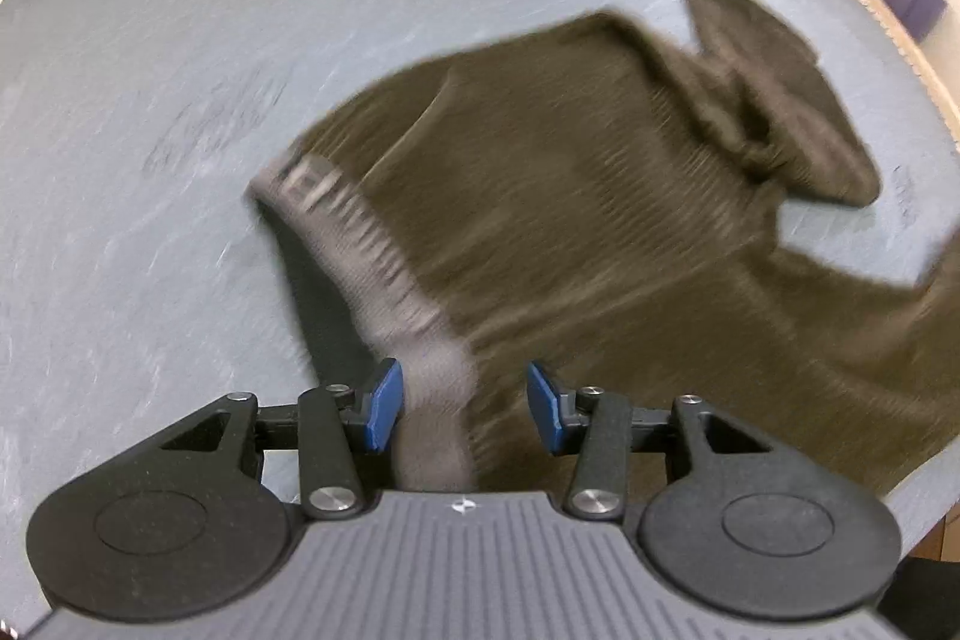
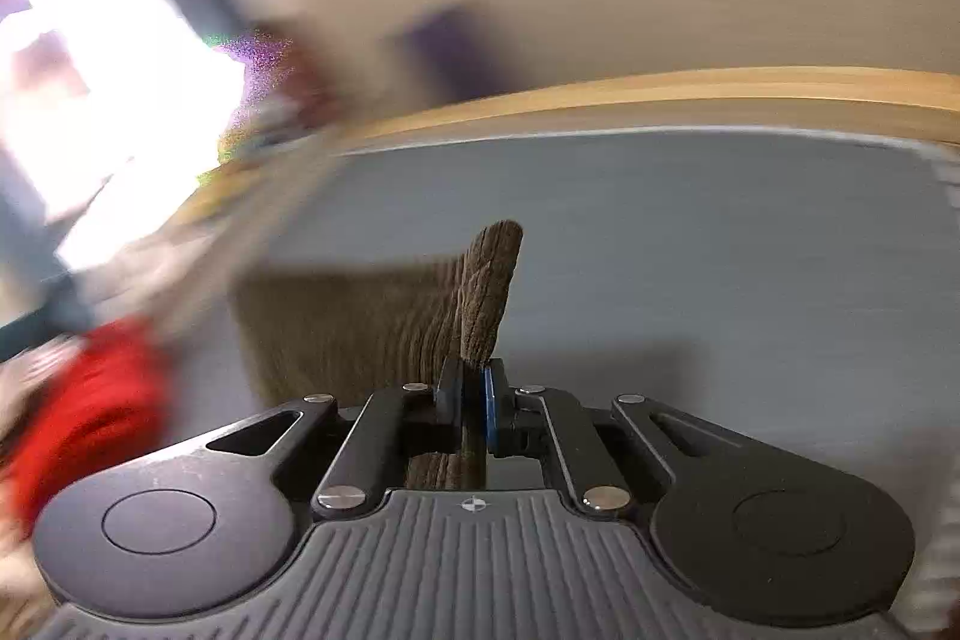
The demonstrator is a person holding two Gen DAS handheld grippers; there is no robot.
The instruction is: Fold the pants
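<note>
Jaws of the right gripper [image 2: 473, 400] pinch a brown corduroy pants [image 1: 570, 196] edge while the left gripper [image 1: 465, 409] gapes around the grey waistband [image 1: 354, 232], probably spreading them on the counter [image 1: 180, 70].

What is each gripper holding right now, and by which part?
The right gripper is shut on a corner of the pants. The left gripper is open around the grey waistband, gripping nothing.

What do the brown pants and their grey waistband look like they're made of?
Pants: soft, matte ribbed fabric, maybe corduroy or knit, judging by the fine parallel ridges, sharper in the right view. Waistband: smoother grey, probably elastic, with woven-looking lettering; blur leaves it uncertain.
</note>
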